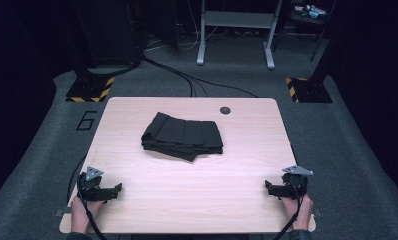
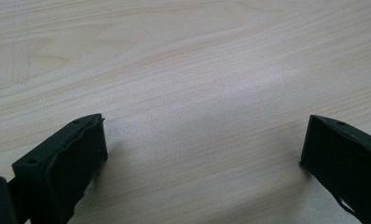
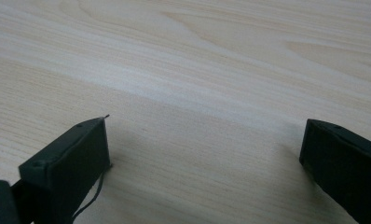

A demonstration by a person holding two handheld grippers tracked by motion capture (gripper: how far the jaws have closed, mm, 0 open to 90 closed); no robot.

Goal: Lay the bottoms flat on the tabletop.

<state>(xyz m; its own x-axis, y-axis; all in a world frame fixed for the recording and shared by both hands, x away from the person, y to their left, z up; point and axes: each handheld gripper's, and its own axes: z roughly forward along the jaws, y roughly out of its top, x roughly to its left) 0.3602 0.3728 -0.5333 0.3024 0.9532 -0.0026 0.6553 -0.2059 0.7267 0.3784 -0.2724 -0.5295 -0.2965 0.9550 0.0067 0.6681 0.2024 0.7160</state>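
Observation:
A folded black cloth [image 1: 183, 136] lies on the light wooden table [image 1: 237, 165], a little behind its middle. My left gripper [image 1: 112, 192] rests near the table's front left corner, held by a hand, well apart from the cloth. Its jaws stand wide open over bare wood [image 2: 202, 140], nothing between them. My right gripper [image 1: 271, 189] sits near the front right corner in the other hand, jaws also wide open over bare wood [image 3: 202, 140]. Both grippers point inward toward the table's middle.
A round dark grommet hole [image 1: 225, 110] sits at the table's back right. Beyond the table are grey carpet, cables [image 1: 187, 80], a metal frame [image 1: 235, 30] and yellow-black striped stand bases [image 1: 89, 90].

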